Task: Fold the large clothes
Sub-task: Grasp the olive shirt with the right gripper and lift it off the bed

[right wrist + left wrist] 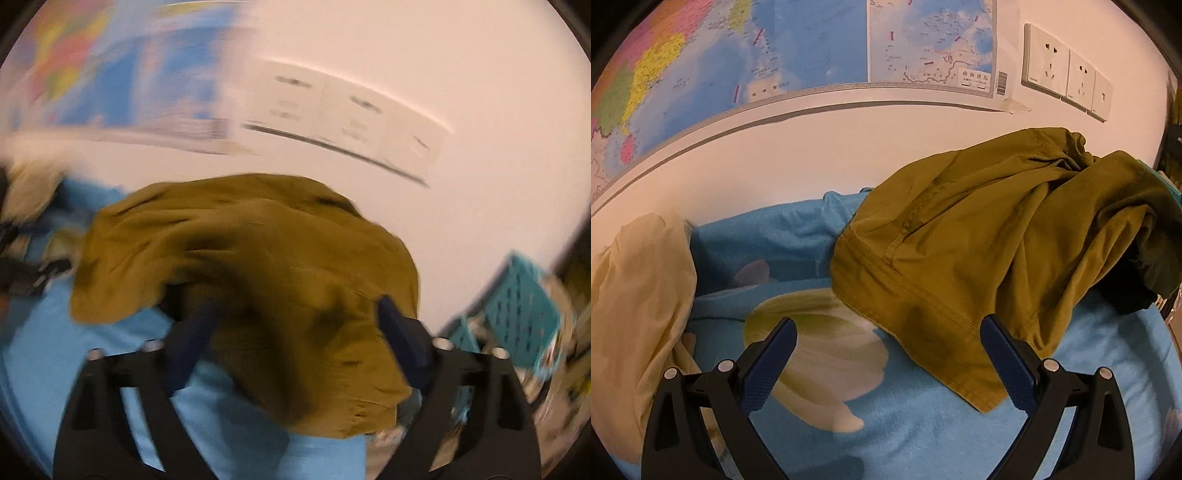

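An olive-green garment [979, 236] lies crumpled on a blue flowered bed sheet [886, 424], piled against the wall at the right. My left gripper [888, 326] is open and empty, its jaws wide apart, just in front of the garment's near hem. In the blurred right wrist view the same garment [258, 266] fills the middle. My right gripper [299, 306] is open, with the cloth bunched between and over its blue fingers [399, 332].
A pale yellow cloth [639, 295] lies bunched at the left on the bed. A map [738, 55] and wall sockets [1067, 70] hang on the white wall behind. A teal perforated basket [517, 306] stands off the bed's right side.
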{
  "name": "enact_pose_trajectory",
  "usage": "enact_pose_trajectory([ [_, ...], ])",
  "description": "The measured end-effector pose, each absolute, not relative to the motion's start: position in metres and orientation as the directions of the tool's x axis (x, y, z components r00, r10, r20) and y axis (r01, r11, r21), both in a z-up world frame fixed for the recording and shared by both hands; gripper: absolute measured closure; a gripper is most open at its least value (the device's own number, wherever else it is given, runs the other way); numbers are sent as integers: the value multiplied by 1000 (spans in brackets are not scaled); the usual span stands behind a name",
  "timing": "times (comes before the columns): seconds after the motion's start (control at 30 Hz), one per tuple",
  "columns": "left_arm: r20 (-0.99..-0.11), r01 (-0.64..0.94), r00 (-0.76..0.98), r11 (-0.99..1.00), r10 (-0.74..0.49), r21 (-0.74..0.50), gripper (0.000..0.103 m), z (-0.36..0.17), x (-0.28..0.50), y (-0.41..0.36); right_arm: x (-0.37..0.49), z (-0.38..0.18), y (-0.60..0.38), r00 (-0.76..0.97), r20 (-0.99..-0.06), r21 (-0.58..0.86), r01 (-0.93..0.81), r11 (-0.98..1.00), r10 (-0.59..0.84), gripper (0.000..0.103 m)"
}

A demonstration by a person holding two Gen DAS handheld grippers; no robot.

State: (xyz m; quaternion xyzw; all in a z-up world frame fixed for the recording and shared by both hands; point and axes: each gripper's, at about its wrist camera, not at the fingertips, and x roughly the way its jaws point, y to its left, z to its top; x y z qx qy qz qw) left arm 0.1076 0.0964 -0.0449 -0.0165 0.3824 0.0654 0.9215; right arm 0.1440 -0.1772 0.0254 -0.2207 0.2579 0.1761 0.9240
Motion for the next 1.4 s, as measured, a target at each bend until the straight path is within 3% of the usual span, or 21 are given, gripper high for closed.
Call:
enact_pose_trajectory([
  [0.17, -701, -137, 703, 990, 122, 34, 7, -45, 108, 104, 113, -21, -87, 829, -519, -653, -543, 528, 209, 6],
  [0.3, -700, -152, 701, 988, 137, 42, 7, -45, 105, 115, 109, -72, -45, 861, -475, -805, -509, 304, 183, 6],
  [0.37, -701, -167, 697, 985, 151, 46, 7, -46, 106, 122, 111, -88, -31, 881, -432, -855, -468, 222, 191, 12],
  [0.4, -702, -172, 696, 984, 154, 45, 7, -46, 106, 124, 113, -87, -27, 879, -433, -857, -470, 212, 198, 34],
  [0.43, -702, -179, 694, 983, 158, 45, 7, -46, 107, 127, 119, -81, -24, 857, -473, -827, -512, 232, 204, 66],
  [0.47, -701, -186, 694, 981, 164, 45, 7, -46, 107, 130, 125, -66, -26, 800, -553, -742, -600, 300, 233, 84],
  [0.5, -700, -190, 694, 981, 168, 46, 7, -45, 108, 133, 129, -49, -31, 770, -578, -678, -637, 366, 270, 99],
  [0.53, -697, -195, 697, 980, 171, 46, 7, -45, 108, 135, 130, -33, -35, 767, -563, -643, -640, 421, 306, 100],
  [0.57, -694, -200, 699, 979, 172, 42, 7, -45, 109, 139, 133, -14, -43, 775, -532, -606, -630, 486, 341, 94],
  [0.63, -691, -209, 701, 977, 177, 38, 7, -44, 109, 144, 140, -4, -49, 791, -511, -583, -606, 541, 335, 25],
  [0.7, -686, -217, 704, 975, 184, 39, 7, -43, 112, 149, 143, -13, -44, 795, -516, -623, -605, 497, 320, 33],
  [0.9, -679, -229, 705, 972, 206, 57, 7, -43, 113, 161, 150, -54, -26, 781, -573, -712, -625, 321, 248, 32],
  [1.1, -678, -231, 708, 972, 198, 42, 7, -44, 111, 171, 117, -42, -53, 723, -620, -691, -687, 225, 305, 18],
  [1.13, -677, -228, 709, 973, 194, 40, 7, -45, 112, 170, 108, -46, -57, 713, -630, -685, -697, 212, 310, 11],
  [1.2, -674, -222, 713, 974, 192, 42, 7, -45, 111, 168, 99, -66, -54, 745, -596, -733, -657, 178, 300, 7],
  [1.4, -677, -221, 704, 972, 213, 76, 7, -45, 109, 159, 109, -106, -18, 842, -444, -867, -490, 93, 306, 11],
])
